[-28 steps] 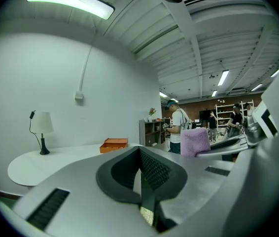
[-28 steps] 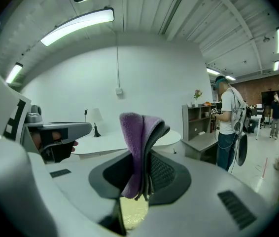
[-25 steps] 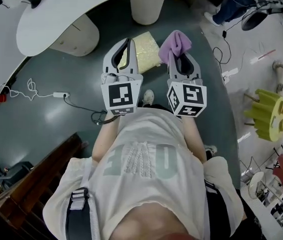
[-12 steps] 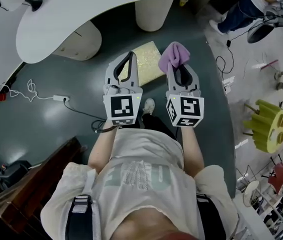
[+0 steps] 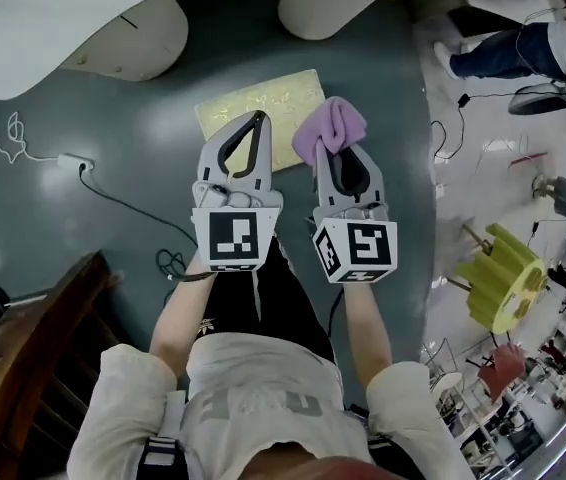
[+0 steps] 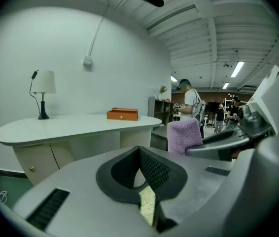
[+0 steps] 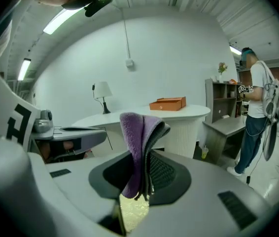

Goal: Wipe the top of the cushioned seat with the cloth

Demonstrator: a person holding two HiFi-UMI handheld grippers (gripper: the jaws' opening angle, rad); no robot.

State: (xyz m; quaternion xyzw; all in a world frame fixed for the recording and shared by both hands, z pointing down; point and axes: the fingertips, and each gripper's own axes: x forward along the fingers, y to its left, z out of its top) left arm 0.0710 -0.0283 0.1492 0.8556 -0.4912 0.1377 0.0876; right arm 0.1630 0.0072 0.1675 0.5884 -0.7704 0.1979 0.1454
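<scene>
The cushioned seat (image 5: pixel 253 106) is a low yellow patterned pad on the dark floor, just ahead of both grippers. My right gripper (image 5: pixel 331 148) is shut on a folded purple cloth (image 5: pixel 330 128), which stands up out of the jaws above the seat's right end. In the right gripper view the cloth (image 7: pixel 135 132) hangs between the fingers, and the seat (image 7: pixel 132 209) shows below. My left gripper (image 5: pixel 255 120) hovers over the seat's near edge, shut with nothing in it. A sliver of the seat (image 6: pixel 148 205) shows under its jaws (image 6: pixel 140 149).
A white curved desk (image 5: pixel 73 13) on rounded pedestals (image 5: pixel 325 6) stands just beyond the seat, with a lamp (image 6: pixel 43 90) and an orange box (image 6: pixel 122 114) on it. A cable and power strip (image 5: pixel 67 158) lie at left. Dark wooden furniture (image 5: pixel 23 348) is near left, a yellow stool (image 5: pixel 503 280) at right, a person (image 5: pixel 518 48) far right.
The person has stepped forward. Both grippers have moved nearer the seat, which now shows wider under them. The cloth stays held in the right gripper.
</scene>
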